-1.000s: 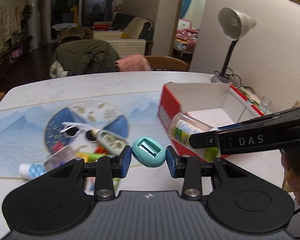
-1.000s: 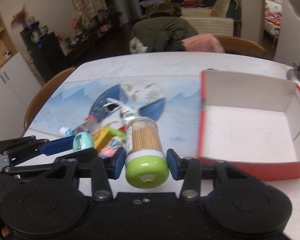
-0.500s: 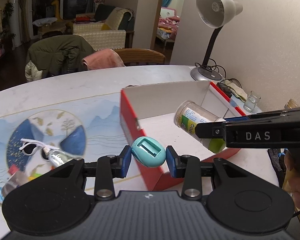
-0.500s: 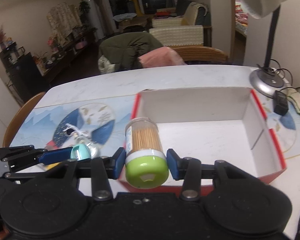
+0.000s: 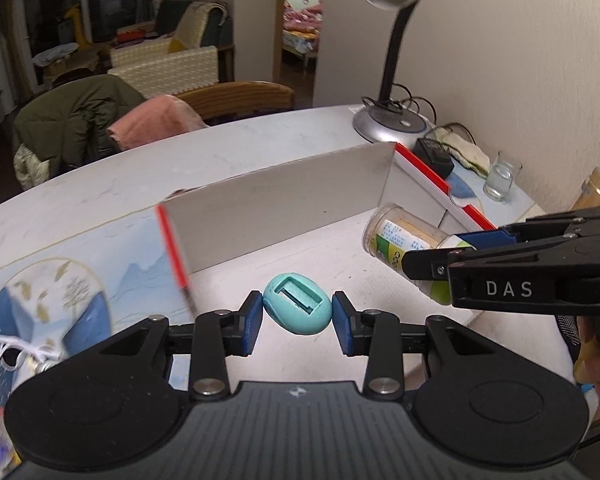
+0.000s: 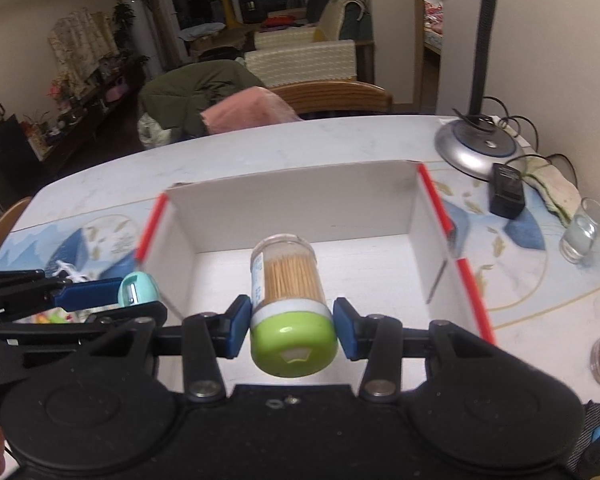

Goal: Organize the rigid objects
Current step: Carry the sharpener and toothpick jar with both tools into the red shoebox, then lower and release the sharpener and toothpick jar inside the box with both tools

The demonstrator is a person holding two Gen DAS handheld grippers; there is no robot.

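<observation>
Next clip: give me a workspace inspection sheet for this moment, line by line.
Surface: pale table with a blue patterned mat.
Job's things: red-edged open box; toothpick jar; teal egg-shaped sharpener.
Clutter: glass, white sunglasses.
Grippers: left gripper shut on the sharpener; right gripper shut on the jar.
Cables: black cords by the lamp base and adapter.
Surroundings: chair with green jacket.

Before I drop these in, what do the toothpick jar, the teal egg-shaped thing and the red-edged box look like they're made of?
Toothpick jar: clear plastic body, probably, since the wooden picks show through; glossy green plastic cap.
Teal egg-shaped piece: smooth matte moulded plastic, with a crisp rectangular slot.
Box: thin cardboard, judging by its flat folded walls, matte white inside, red along the edges.
</observation>
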